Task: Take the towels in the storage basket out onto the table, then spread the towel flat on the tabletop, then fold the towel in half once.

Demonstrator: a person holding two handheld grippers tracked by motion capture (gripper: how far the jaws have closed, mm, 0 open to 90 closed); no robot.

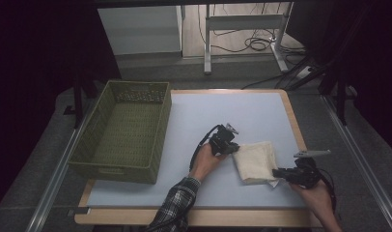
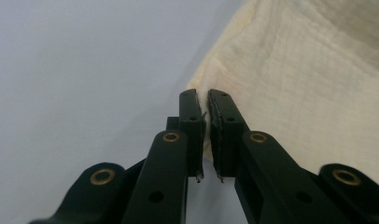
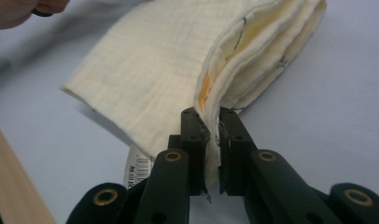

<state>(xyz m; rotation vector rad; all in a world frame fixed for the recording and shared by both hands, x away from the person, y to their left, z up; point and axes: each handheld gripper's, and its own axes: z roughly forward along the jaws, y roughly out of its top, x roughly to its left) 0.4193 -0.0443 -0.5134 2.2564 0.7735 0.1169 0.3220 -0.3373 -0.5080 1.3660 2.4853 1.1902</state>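
Observation:
A folded cream cloth (image 1: 254,159) lies on the pale blue table top (image 1: 232,106), right of centre. My left gripper (image 1: 231,149) sits at its left edge, jaws pinched together on the cloth's corner (image 2: 290,70). From the front right, my right gripper (image 1: 276,172) holds the near right corner. In the right gripper view the layered edge of the cloth (image 3: 145,70) runs down between the jaws of that gripper (image 3: 209,112), and the corner is lifted a little off the table. A white label (image 3: 138,170) hangs under that corner.
A green woven basket (image 1: 121,169) stands empty on the left side of the table. The wooden table edge (image 1: 295,121) runs close past the cloth on the right. Beyond the table are desk legs and cables on the floor (image 1: 254,43).

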